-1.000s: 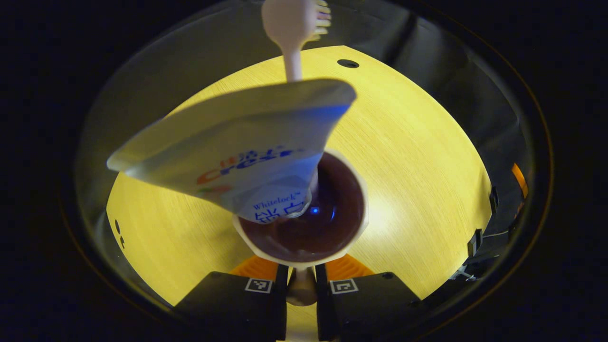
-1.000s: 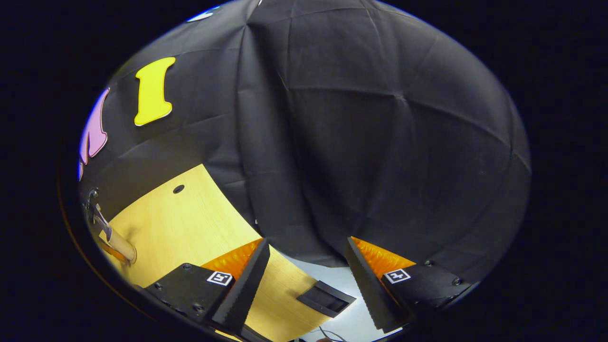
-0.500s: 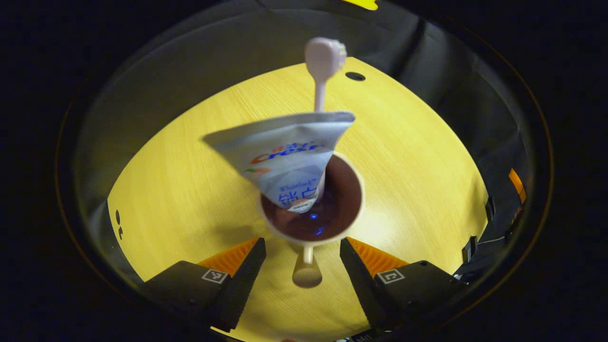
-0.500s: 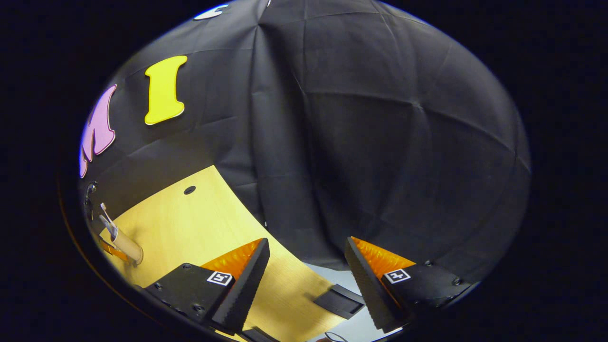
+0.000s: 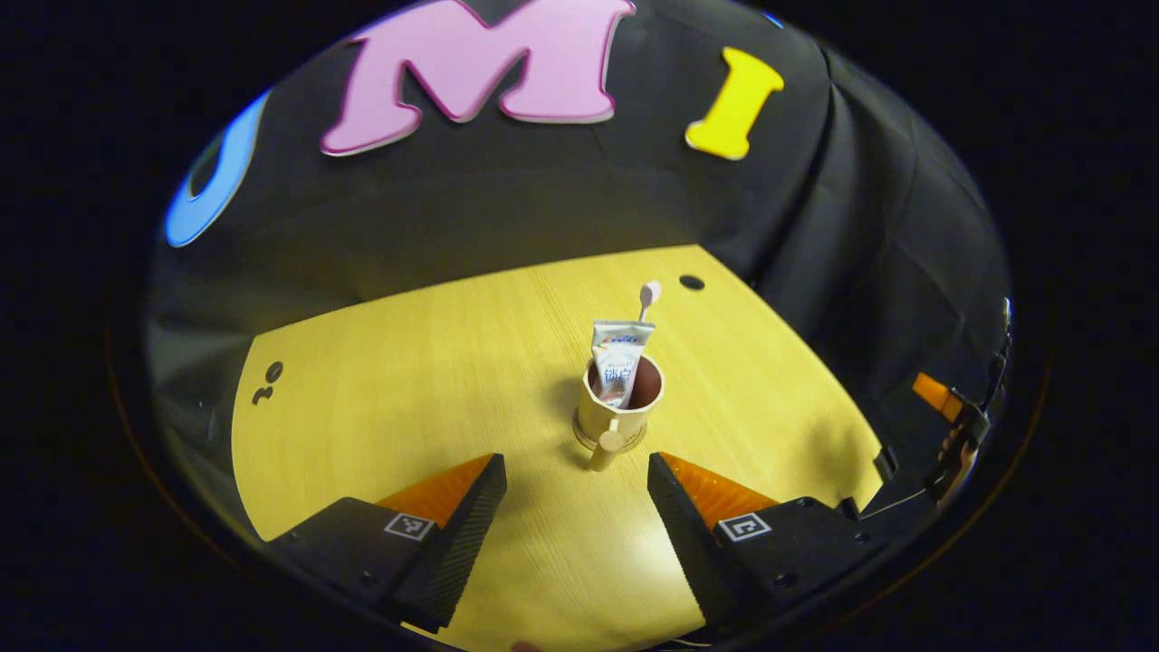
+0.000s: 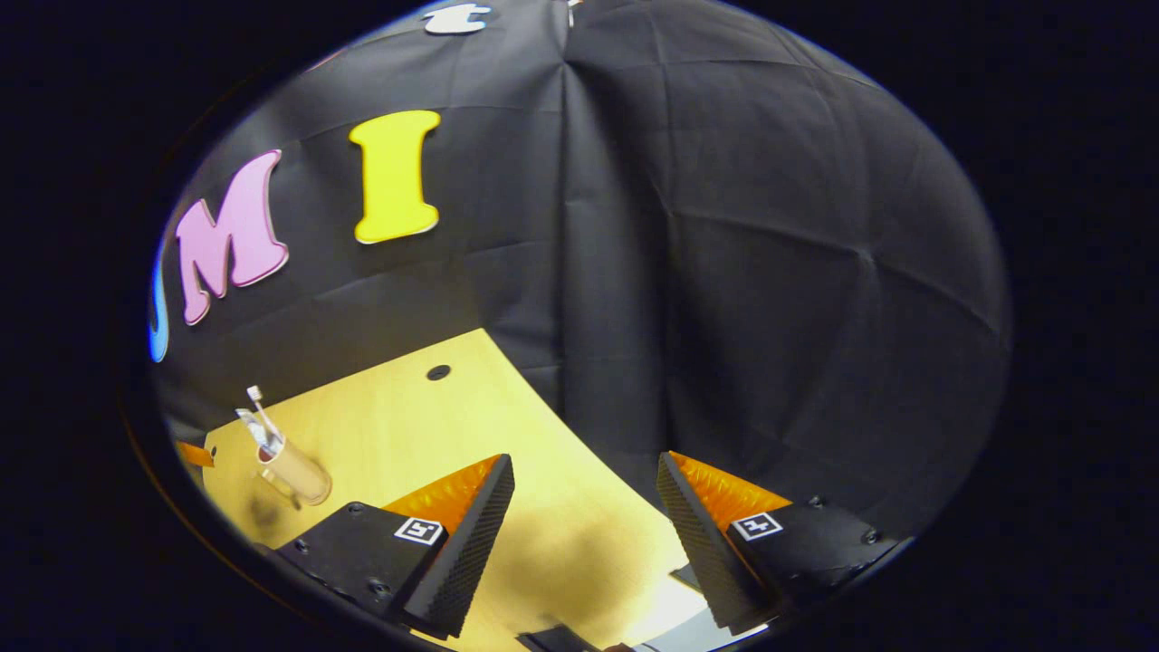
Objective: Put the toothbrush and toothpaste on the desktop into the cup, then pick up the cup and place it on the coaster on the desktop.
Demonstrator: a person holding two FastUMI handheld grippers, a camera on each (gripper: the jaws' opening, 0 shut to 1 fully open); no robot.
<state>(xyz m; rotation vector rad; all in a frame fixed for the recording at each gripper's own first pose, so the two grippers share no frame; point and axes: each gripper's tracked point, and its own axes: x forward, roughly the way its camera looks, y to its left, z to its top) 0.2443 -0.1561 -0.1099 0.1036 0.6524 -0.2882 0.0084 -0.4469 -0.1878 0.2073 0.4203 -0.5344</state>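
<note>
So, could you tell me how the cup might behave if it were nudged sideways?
The cup is narrow, and the toothbrush and toothpaste stick up past its rim, so it probably tips easily. Its handle would likely stop it rolling.

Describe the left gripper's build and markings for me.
The left gripper has two wedge-shaped fingers with finely ribbed inner faces. Each sits on a dark block with screws and a small square black-and-white marker tag.

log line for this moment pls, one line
cup: upright on desktop, on coaster | toothbrush + toothpaste: in cup | left gripper: open, clear of cup | right gripper: open, empty
</note>
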